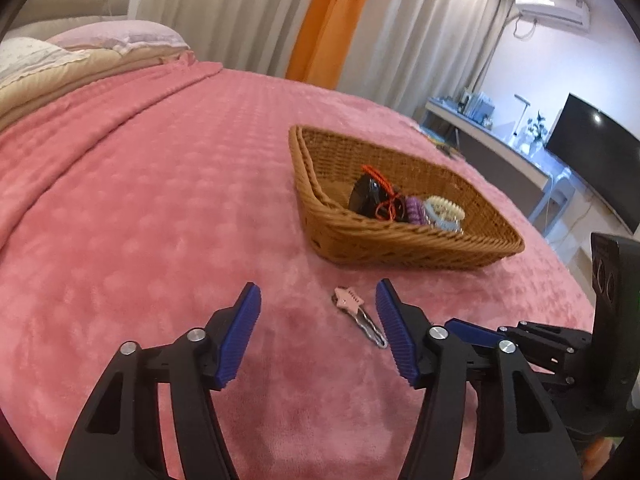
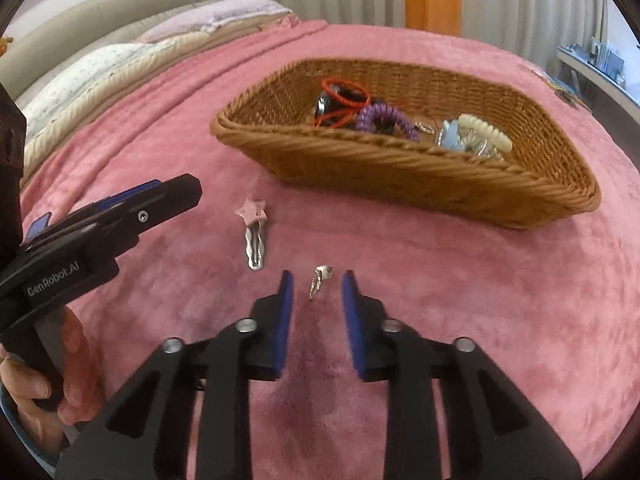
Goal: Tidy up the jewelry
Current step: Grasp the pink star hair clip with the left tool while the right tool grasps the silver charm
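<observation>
Pink plush blanket point(image 1: 160, 200) covers the bed and serves as the work surface; pillows point(image 2: 120, 60) lie at the headboard end, and grey and orange curtains point(image 1: 320, 20) hang behind. All positions below are referenced to the wicker basket point(image 1: 400, 240).

Basket: it rests flat on the blanket. Inside lie a red cord loop point(image 2: 346, 94), a purple coil hair tie point(image 2: 380, 118), a cream coil hair tie point(image 2: 486, 130), a pale blue piece point(image 2: 450, 138) and a dark object point(image 1: 364, 200) whose type cannot be determined.

Items outside the basket: a pink star hair clip point(image 1: 352, 302) lies on the blanket just in front of the basket's near wall, its metal tongue pointing away from the basket. A small silver earring point(image 2: 320, 282) lies on the blanket farther from the basket than the clip, near it but apart.

Left gripper point(image 1: 318, 300): its jaws are spread. The star clip lies close to the inner face of the right-hand pad point(image 1: 394, 332); whether the clip's tip touches that pad cannot be determined. Nothing is held.

Right gripper point(image 2: 318, 286): its jaws stand narrowly apart, the earring lies between the fingertips, and a visible gap remains on both sides, so nothing is pinched. A hand point(image 2: 48, 380) grasps the left gripper's handle in the right wrist view.
</observation>
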Action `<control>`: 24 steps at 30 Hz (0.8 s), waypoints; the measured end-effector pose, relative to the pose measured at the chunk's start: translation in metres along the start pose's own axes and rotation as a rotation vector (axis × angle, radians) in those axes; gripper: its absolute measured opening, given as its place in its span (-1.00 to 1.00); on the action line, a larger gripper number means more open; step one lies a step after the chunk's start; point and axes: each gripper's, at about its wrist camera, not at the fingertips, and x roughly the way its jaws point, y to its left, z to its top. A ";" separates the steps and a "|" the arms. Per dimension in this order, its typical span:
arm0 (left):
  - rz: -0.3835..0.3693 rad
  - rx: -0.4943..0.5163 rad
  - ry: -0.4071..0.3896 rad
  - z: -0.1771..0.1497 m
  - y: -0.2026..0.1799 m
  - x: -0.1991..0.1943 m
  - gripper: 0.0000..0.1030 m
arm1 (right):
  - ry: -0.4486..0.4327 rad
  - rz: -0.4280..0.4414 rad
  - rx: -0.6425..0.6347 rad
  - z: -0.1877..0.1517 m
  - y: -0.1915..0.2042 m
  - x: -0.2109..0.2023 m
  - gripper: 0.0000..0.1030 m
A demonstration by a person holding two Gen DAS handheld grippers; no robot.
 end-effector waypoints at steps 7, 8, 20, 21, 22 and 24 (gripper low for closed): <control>0.012 0.065 0.072 -0.004 -0.013 0.012 -0.19 | 0.024 0.018 0.001 0.000 -0.002 0.007 -0.96; -0.001 0.080 0.104 -0.004 -0.016 0.017 -0.23 | 0.022 0.016 0.004 0.001 -0.003 0.006 -0.96; 0.096 0.172 0.241 -0.001 -0.042 0.056 -0.26 | 0.008 -0.040 0.077 -0.004 -0.052 -0.002 -0.96; 0.102 0.175 0.240 -0.002 -0.043 0.057 -0.33 | 0.008 -0.037 0.076 -0.004 -0.052 -0.002 -0.96; 0.109 0.176 0.237 -0.002 -0.043 0.057 -0.38 | 0.006 -0.037 0.072 -0.004 -0.051 -0.002 -0.96; 0.114 0.168 0.227 -0.002 -0.041 0.057 -0.74 | 0.000 -0.036 0.060 -0.005 -0.049 -0.002 -0.96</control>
